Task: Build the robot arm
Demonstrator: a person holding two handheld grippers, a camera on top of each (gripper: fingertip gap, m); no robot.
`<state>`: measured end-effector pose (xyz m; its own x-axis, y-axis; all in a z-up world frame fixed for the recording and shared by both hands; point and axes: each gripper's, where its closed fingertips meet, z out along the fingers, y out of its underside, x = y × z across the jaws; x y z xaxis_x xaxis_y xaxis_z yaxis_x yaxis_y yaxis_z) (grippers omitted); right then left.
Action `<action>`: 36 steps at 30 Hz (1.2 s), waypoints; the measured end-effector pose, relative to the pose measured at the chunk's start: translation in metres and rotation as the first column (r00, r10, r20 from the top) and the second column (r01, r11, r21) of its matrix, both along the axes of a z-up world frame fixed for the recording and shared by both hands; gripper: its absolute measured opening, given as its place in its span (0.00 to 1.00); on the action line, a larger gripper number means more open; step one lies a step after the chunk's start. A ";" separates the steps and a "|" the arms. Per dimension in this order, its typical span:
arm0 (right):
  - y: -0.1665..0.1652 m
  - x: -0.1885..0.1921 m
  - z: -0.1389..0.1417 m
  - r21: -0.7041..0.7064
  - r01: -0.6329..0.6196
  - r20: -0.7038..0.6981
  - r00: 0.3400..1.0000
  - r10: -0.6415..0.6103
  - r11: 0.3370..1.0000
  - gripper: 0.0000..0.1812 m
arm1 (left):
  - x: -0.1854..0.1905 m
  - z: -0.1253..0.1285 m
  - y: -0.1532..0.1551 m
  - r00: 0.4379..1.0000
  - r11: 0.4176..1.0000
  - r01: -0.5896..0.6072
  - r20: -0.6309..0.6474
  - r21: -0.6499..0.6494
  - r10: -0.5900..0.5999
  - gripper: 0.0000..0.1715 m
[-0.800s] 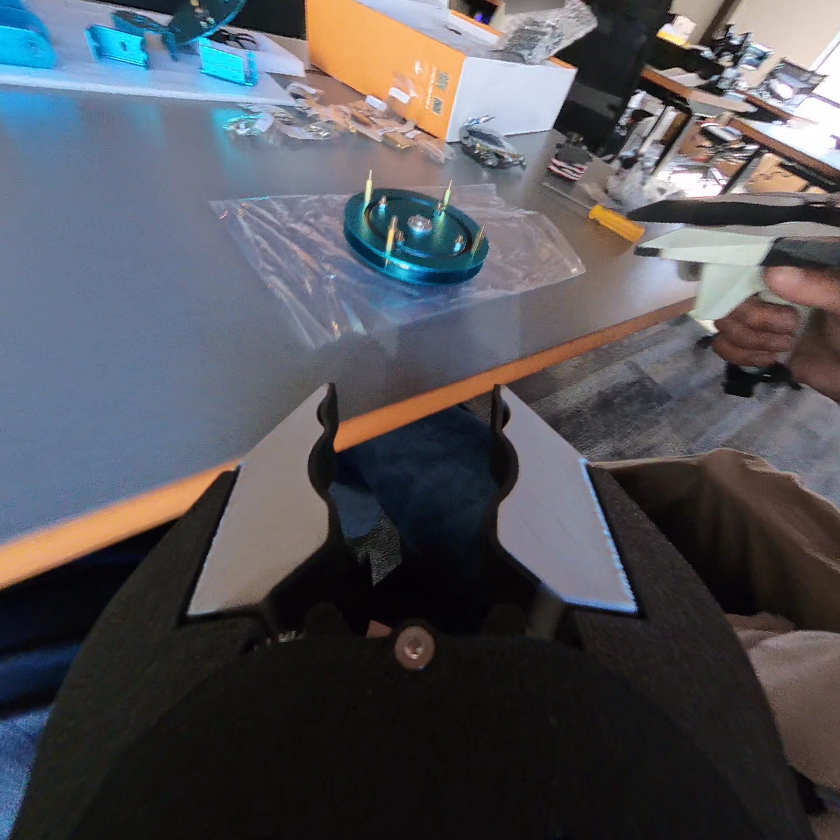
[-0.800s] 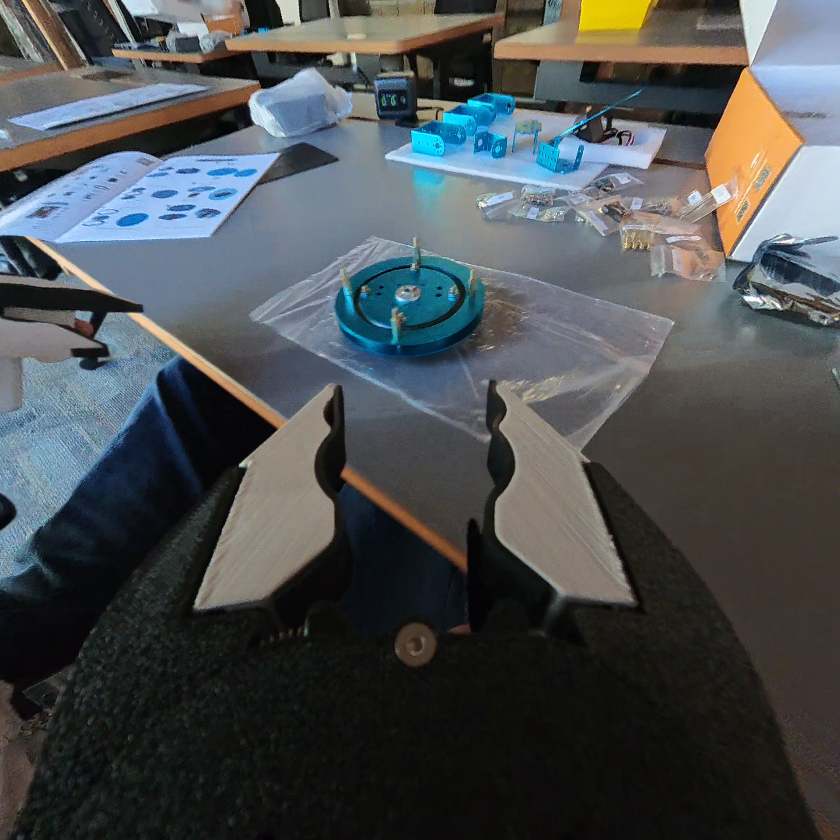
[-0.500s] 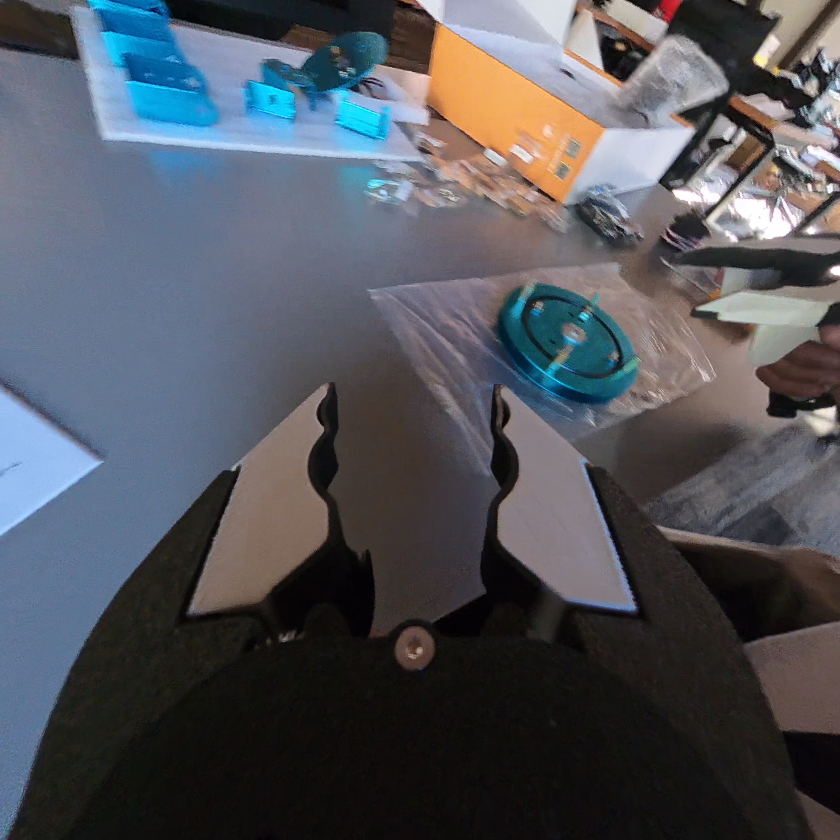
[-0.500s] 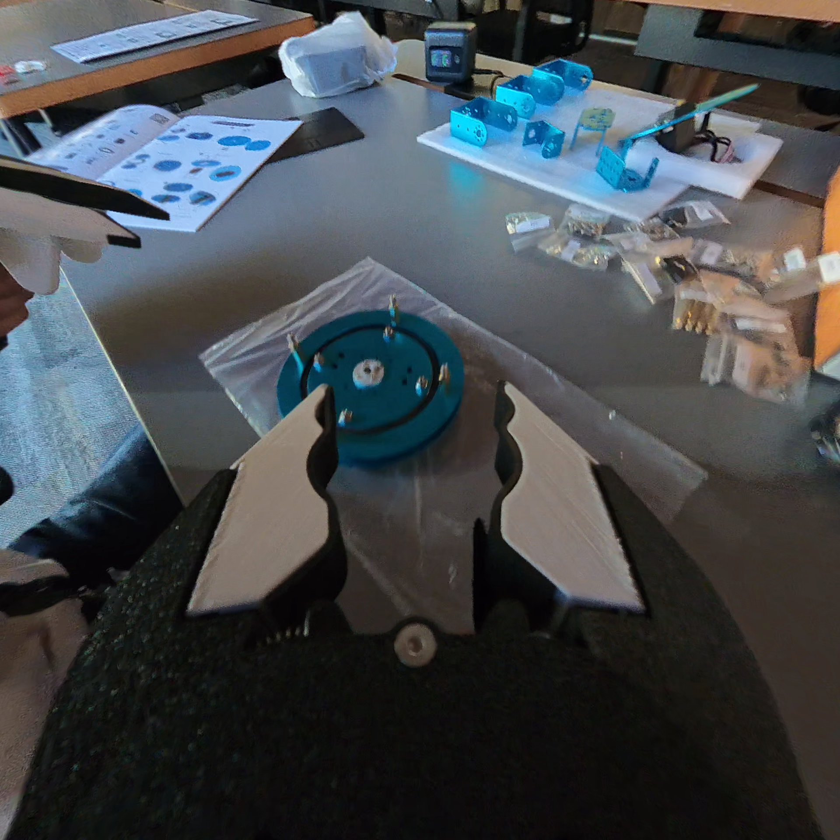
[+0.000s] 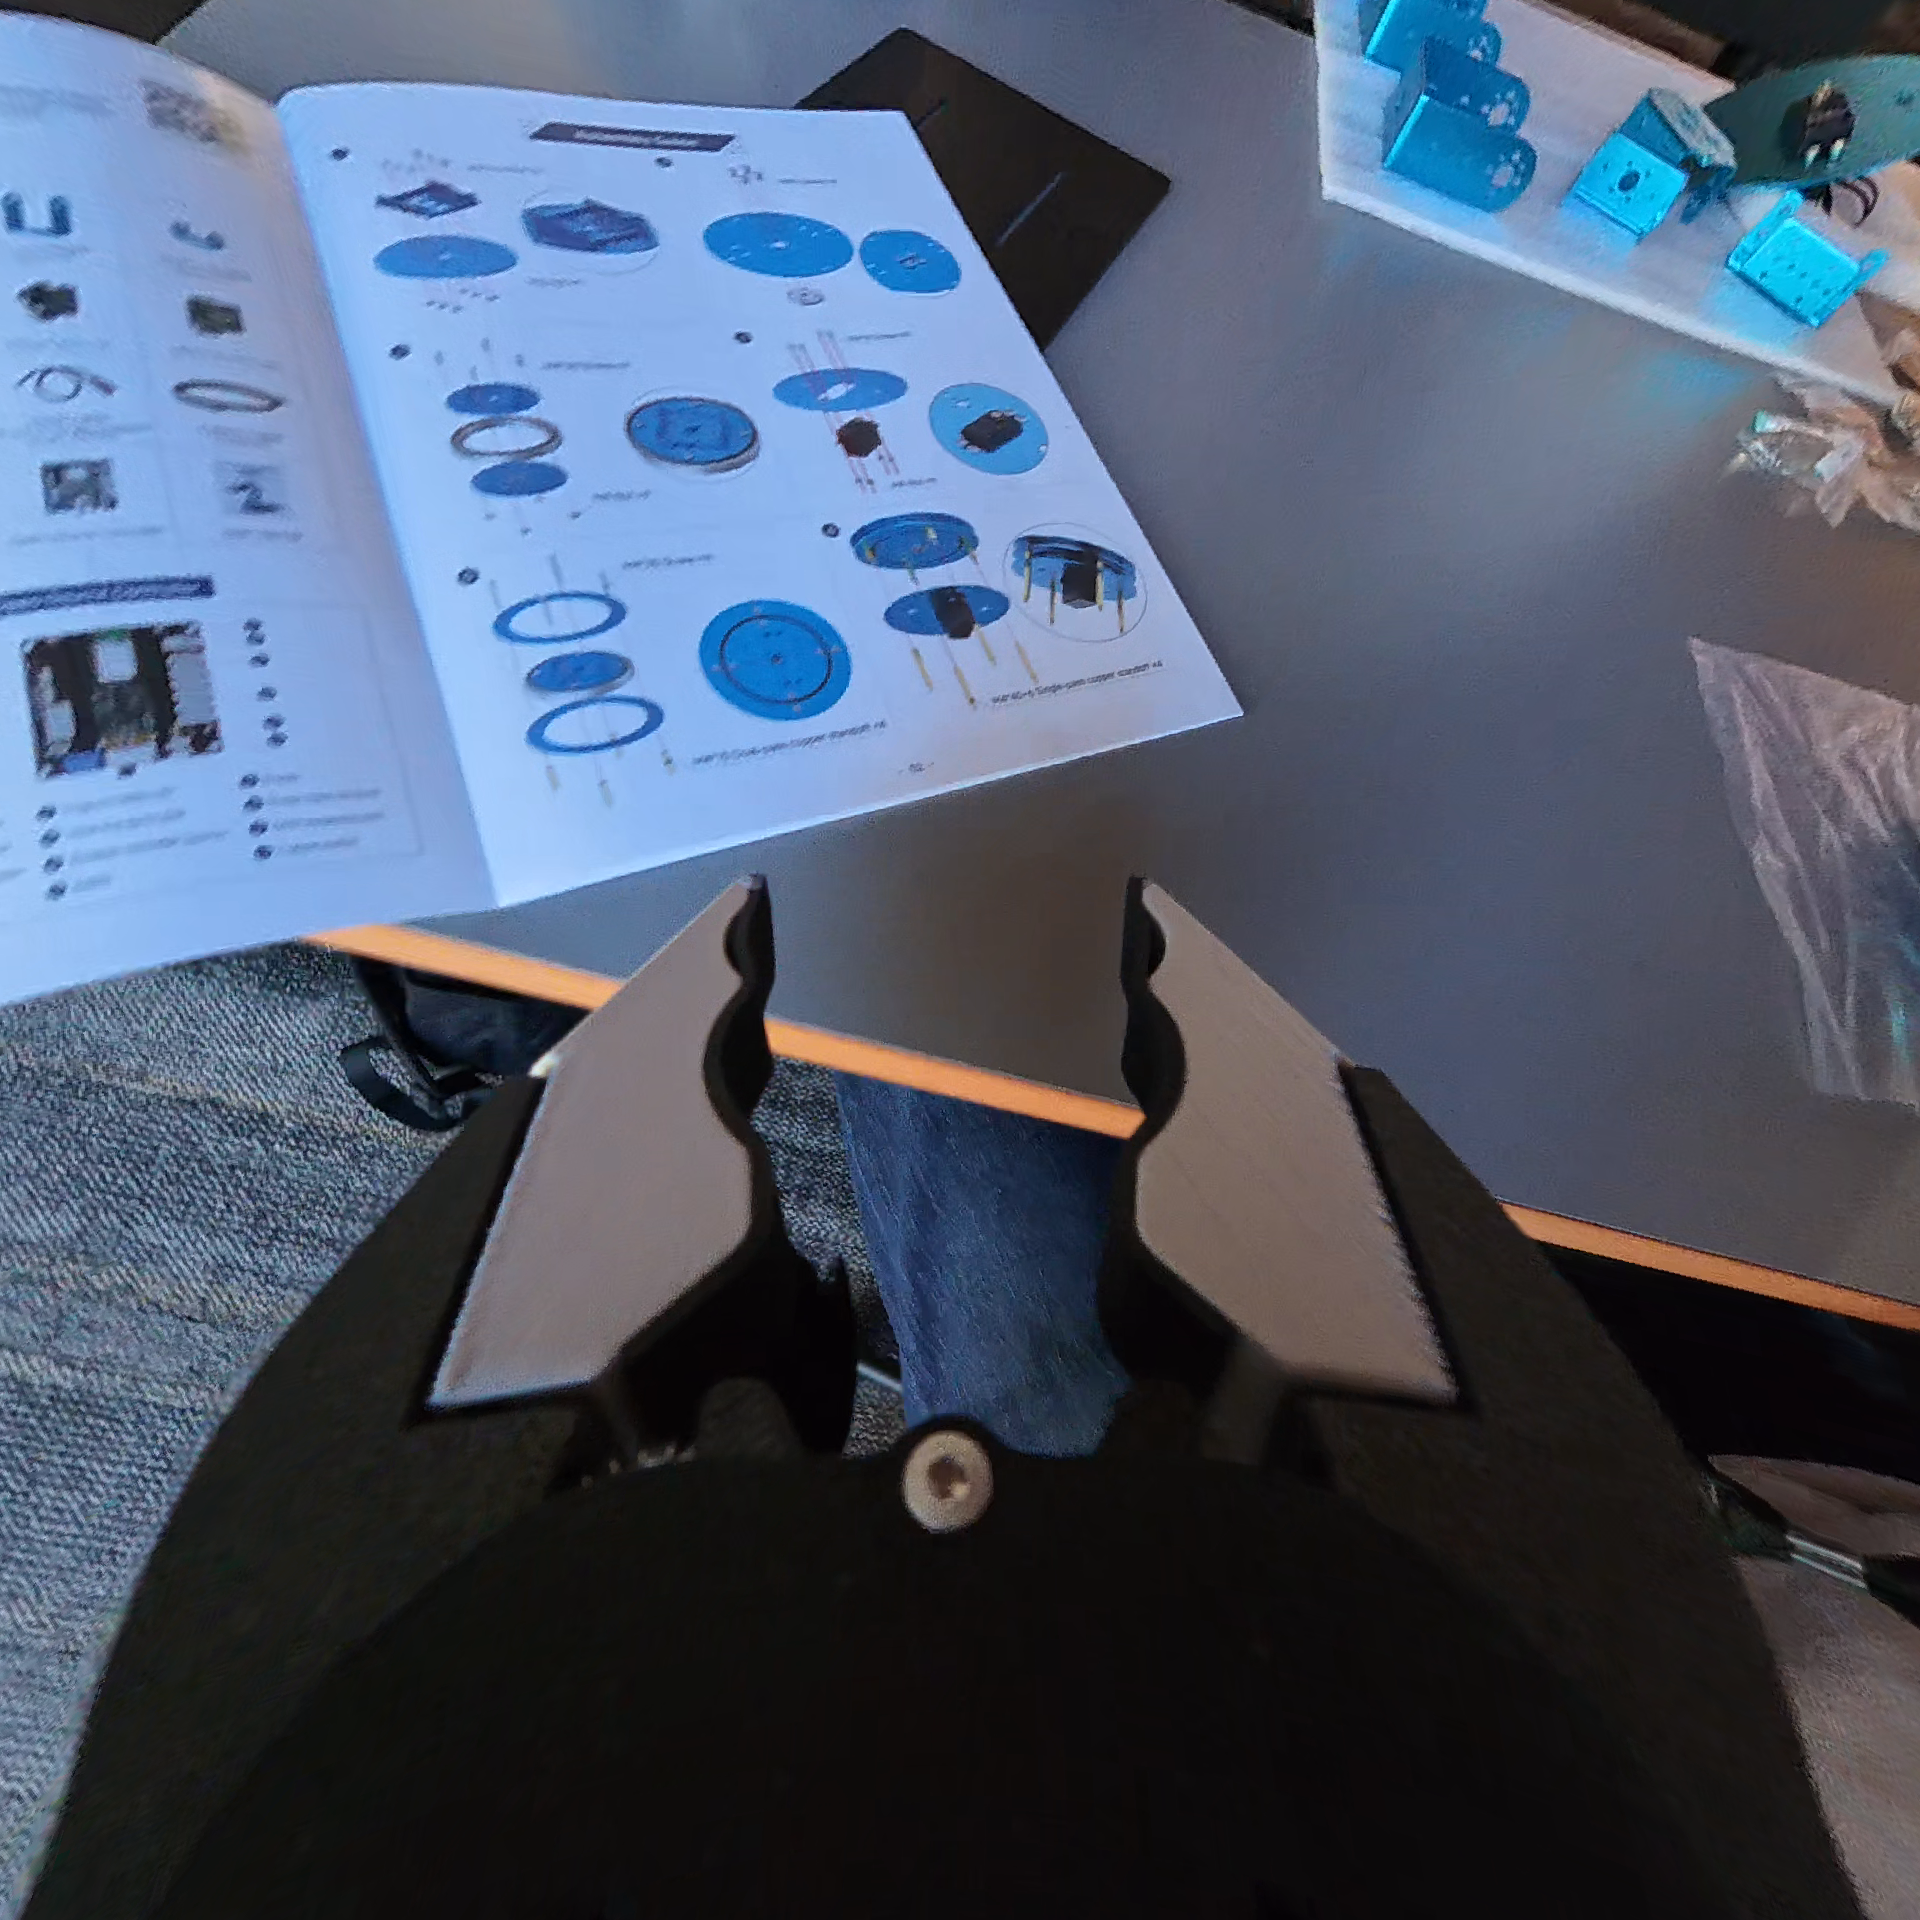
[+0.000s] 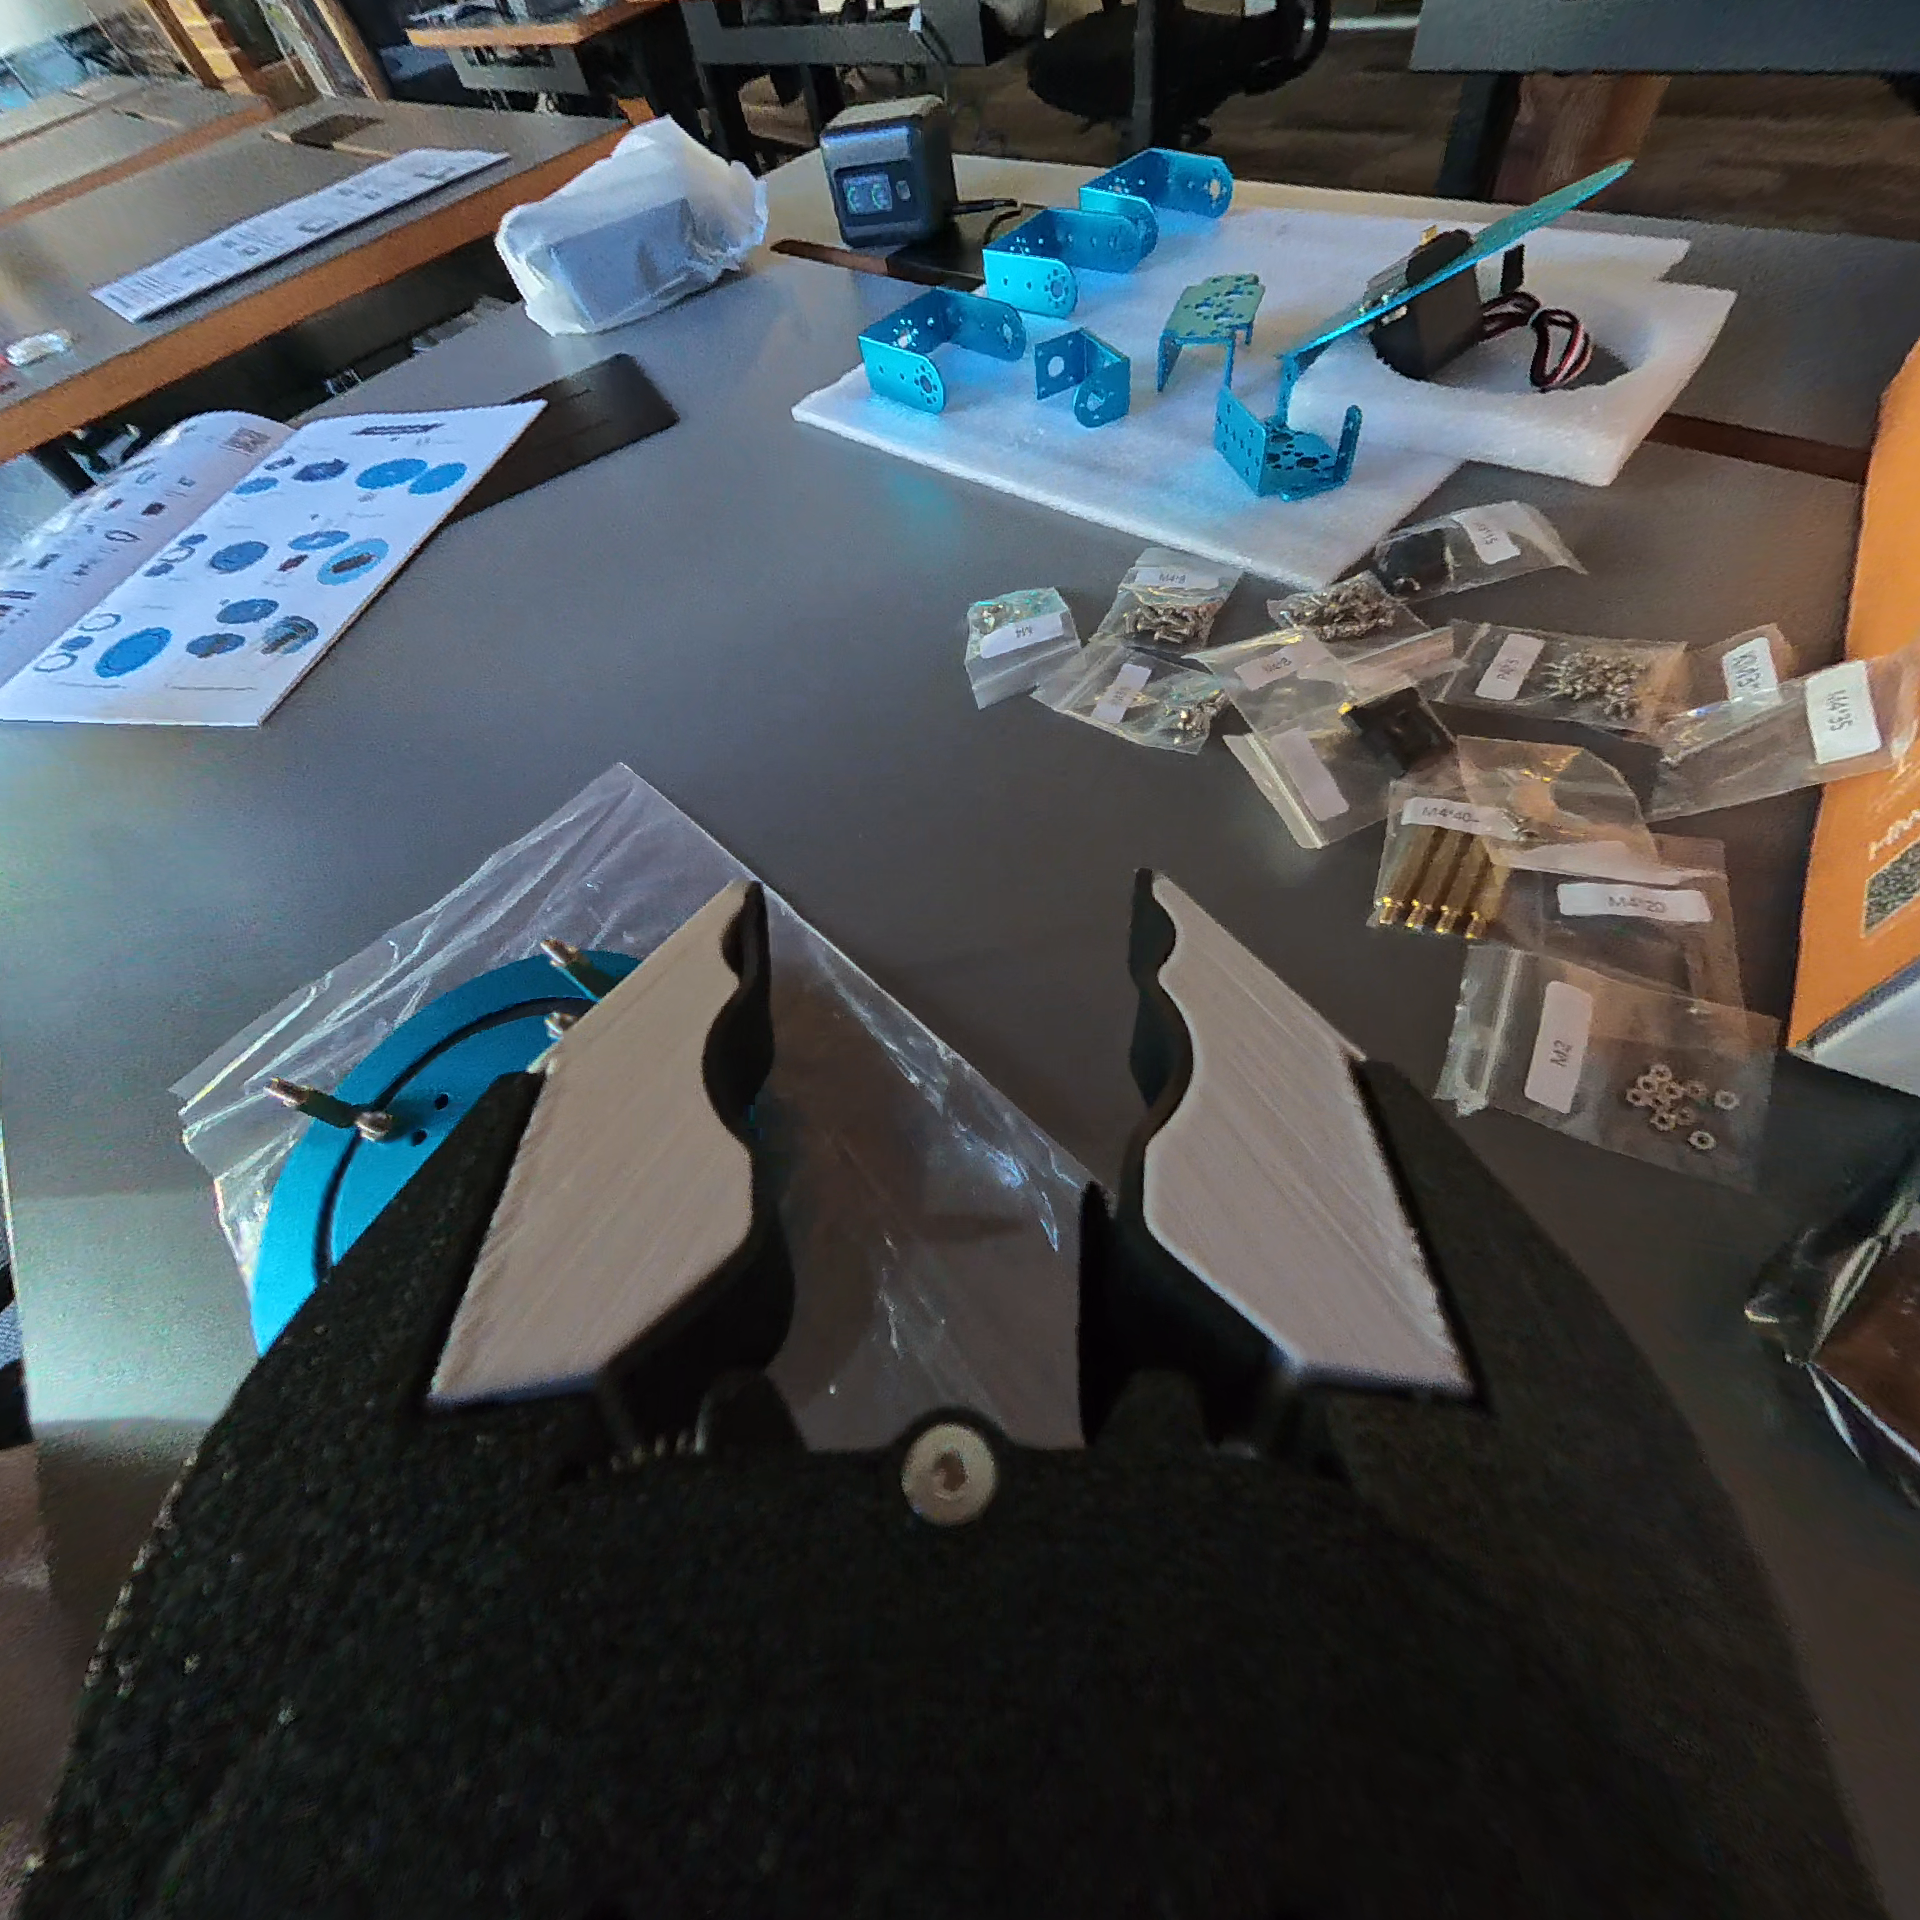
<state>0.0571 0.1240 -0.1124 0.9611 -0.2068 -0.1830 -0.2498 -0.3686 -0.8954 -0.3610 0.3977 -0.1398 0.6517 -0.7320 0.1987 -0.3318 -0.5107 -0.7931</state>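
Note:
My left gripper is open and empty, held over the front edge of the grey table, just below an open instruction booklet. My right gripper is open and empty above a clear plastic bag. A blue round plate with brass standoffs lies on that bag, partly hidden under my right gripper's left finger. The bag's edge also shows in the left wrist view.
Blue metal brackets and a servo on white foam lie farther back. Several small bags of screws lie to the right, next to an orange box. A black card lies behind the booklet. A wrapped grey block lies at the back. The left gripper's tips are roughly 50 centimetres from the right gripper's. Measured from the fingertips, the blue round plate is 15 centimetres or so from the right gripper and 35 centimetres from the left.
My left gripper has swung left, from the round plate to the booklet at the table's edge. My right gripper has moved forward over the bag, so the plate now lies under its left finger.

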 end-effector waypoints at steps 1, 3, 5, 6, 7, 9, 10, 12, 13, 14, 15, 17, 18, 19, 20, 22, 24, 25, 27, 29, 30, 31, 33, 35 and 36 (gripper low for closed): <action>-0.003 0.002 -0.004 -0.018 0.011 0.004 1.000 -0.011 1.000 0.38 | -0.005 0.000 0.000 1.000 1.000 -0.019 0.002 -0.007 0.019 0.39; -0.009 0.006 -0.005 -0.013 0.040 0.039 0.998 -0.040 0.999 0.37 | -0.009 -0.001 0.001 0.999 0.999 -0.054 -0.006 0.002 0.054 0.39; -0.012 0.008 -0.006 -0.005 0.054 0.025 0.998 -0.054 0.999 0.36 | -0.003 -0.003 -0.003 0.998 0.998 -0.056 -0.002 0.012 0.056 0.39; -0.013 0.007 -0.006 0.001 0.055 0.010 0.998 -0.055 0.998 0.36 | 0.003 -0.005 -0.006 0.999 0.999 -0.051 0.004 0.016 0.051 0.39; -0.012 0.007 -0.004 0.016 0.054 -0.004 0.999 -0.054 0.998 0.35 | 0.009 -0.005 -0.008 0.999 0.998 -0.051 0.016 0.024 0.051 0.39; -0.010 0.004 0.001 0.040 0.034 -0.029 0.999 -0.033 0.999 0.35 | 0.024 -0.006 -0.014 0.999 0.998 -0.042 0.035 0.037 0.041 0.39; -0.008 0.002 0.003 0.052 0.024 -0.036 0.999 -0.022 0.998 0.35 | 0.029 -0.008 -0.017 0.999 0.999 -0.038 0.036 0.033 0.037 0.39; -0.006 -0.002 0.004 0.054 0.011 -0.035 0.999 -0.009 0.998 0.35 | 0.036 -0.009 -0.019 0.997 0.998 -0.057 0.058 0.029 0.055 0.39; -0.005 -0.004 0.003 0.046 0.006 -0.026 1.000 -0.005 0.999 0.34 | 0.039 -0.009 -0.019 0.996 0.998 -0.066 0.066 0.021 0.064 0.39; -0.005 -0.005 0.002 0.040 0.004 -0.009 1.000 -0.003 0.999 0.35 | 0.040 -0.011 -0.020 0.995 0.997 -0.072 0.068 0.009 0.071 0.39; -0.005 -0.005 0.002 0.036 0.003 0.008 1.000 -0.003 0.999 0.35 | 0.041 -0.013 -0.020 0.995 0.997 -0.076 0.065 0.000 0.076 0.39; -0.006 -0.006 0.001 0.030 0.004 0.023 1.000 -0.004 1.000 0.34 | 0.043 -0.013 -0.018 0.994 0.996 -0.084 0.063 0.004 0.084 0.39; -0.006 -0.005 0.000 0.028 0.005 0.018 1.000 -0.005 1.000 0.35 | 0.045 -0.013 -0.018 0.995 0.996 -0.084 0.063 0.011 0.083 0.39; -0.006 -0.005 0.000 0.028 0.006 0.010 1.000 -0.006 1.000 0.35 | 0.046 -0.013 -0.018 0.995 0.997 -0.080 0.061 0.017 0.079 0.39; -0.005 -0.005 0.000 0.031 0.006 0.001 1.000 -0.006 1.000 0.35 | 0.048 -0.012 -0.018 0.995 0.997 -0.074 0.062 0.022 0.073 0.39; -0.005 -0.005 -0.001 0.032 0.002 -0.021 1.000 -0.001 0.999 0.34 | 0.052 -0.011 -0.018 0.996 0.998 -0.063 0.068 0.025 0.061 0.39; -0.006 -0.004 -0.003 0.030 0.004 -0.035 0.999 -0.003 1.000 0.34 | 0.054 -0.012 -0.018 0.996 0.998 -0.053 0.067 0.020 0.051 0.39; -0.006 -0.003 -0.002 0.033 0.008 -0.038 0.999 -0.006 0.999 0.34 | 0.054 -0.012 -0.018 0.997 0.999 -0.046 0.065 0.018 0.045 0.39; -0.007 -0.002 -0.001 0.042 0.013 -0.044 0.999 -0.011 0.999 0.34 | 0.054 -0.012 -0.017 0.998 0.999 -0.039 0.057 0.020 0.038 0.38; -0.007 -0.001 0.000 0.048 0.017 -0.053 0.998 -0.014 0.999 0.34 | 0.053 -0.011 -0.015 0.998 0.999 -0.040 0.051 0.024 0.039 0.38; -0.008 0.000 0.000 0.047 0.016 -0.056 0.998 -0.014 0.999 0.34 | 0.053 -0.011 -0.014 0.998 0.999 -0.042 0.053 0.025 0.041 0.38; -0.008 0.000 -0.001 0.044 0.017 -0.057 0.998 -0.014 0.999 0.34 | 0.052 -0.010 -0.014 0.998 0.999 -0.044 0.056 0.024 0.042 0.38; -0.008 0.001 -0.003 0.037 0.019 -0.057 0.998 -0.017 0.999 0.34 | 0.053 -0.010 -0.014 0.997 0.999 -0.046 0.061 0.022 0.044 0.37; -0.009 0.002 -0.003 0.035 0.021 -0.057 0.998 -0.019 0.999 0.33 | 0.054 -0.011 -0.014 0.997 0.998 -0.049 0.061 0.025 0.047 0.37; -0.009 0.002 -0.004 0.034 0.022 -0.057 0.998 -0.020 0.999 0.33 | 0.055 -0.012 -0.014 0.997 0.998 -0.049 0.057 0.026 0.048 0.37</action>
